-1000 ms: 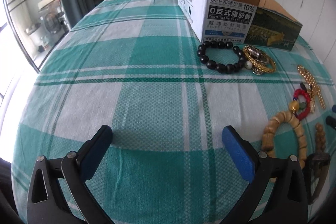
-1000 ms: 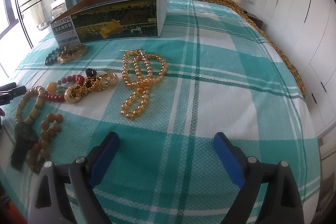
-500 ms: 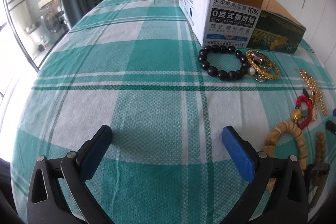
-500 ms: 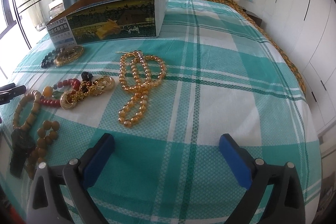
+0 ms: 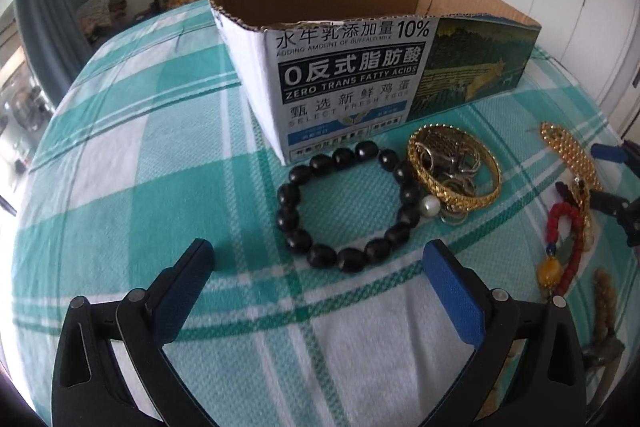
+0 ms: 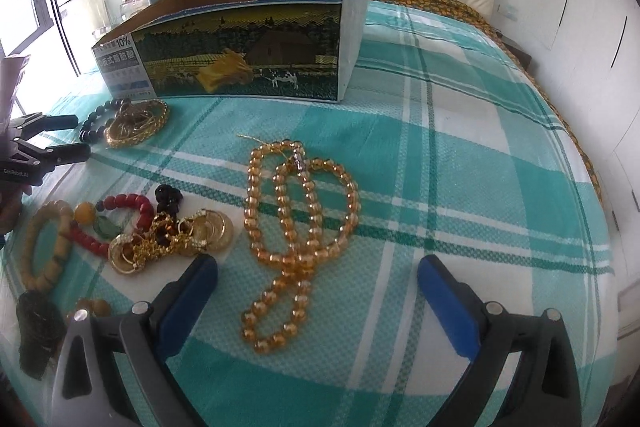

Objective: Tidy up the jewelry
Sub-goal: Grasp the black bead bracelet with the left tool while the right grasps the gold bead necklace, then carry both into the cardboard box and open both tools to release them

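Note:
In the left wrist view my left gripper (image 5: 318, 261) is open and empty, just in front of a black bead bracelet (image 5: 348, 203) with one white pearl. A gold bangle (image 5: 454, 167) with metal rings lies against it, beside the open cardboard box (image 5: 352, 75). In the right wrist view my right gripper (image 6: 318, 275) is open and empty, its fingers on either side of the near end of an amber bead necklace (image 6: 300, 227). A heap of gold pieces (image 6: 176, 239), a red bead bracelet (image 6: 120, 215) and a wooden bead bracelet (image 6: 44, 247) lie to its left.
Everything lies on a bed with a green and white checked cover (image 6: 460, 167). The cardboard box (image 6: 240, 55) stands behind the jewelry. The left gripper (image 6: 48, 143) shows at the left edge of the right wrist view. White wardrobes (image 6: 580, 7) stand on the right.
Both grippers have moved forward. The left one has closed in on the black bracelet and the box. The right one now has the amber necklace's near end between its fingers.

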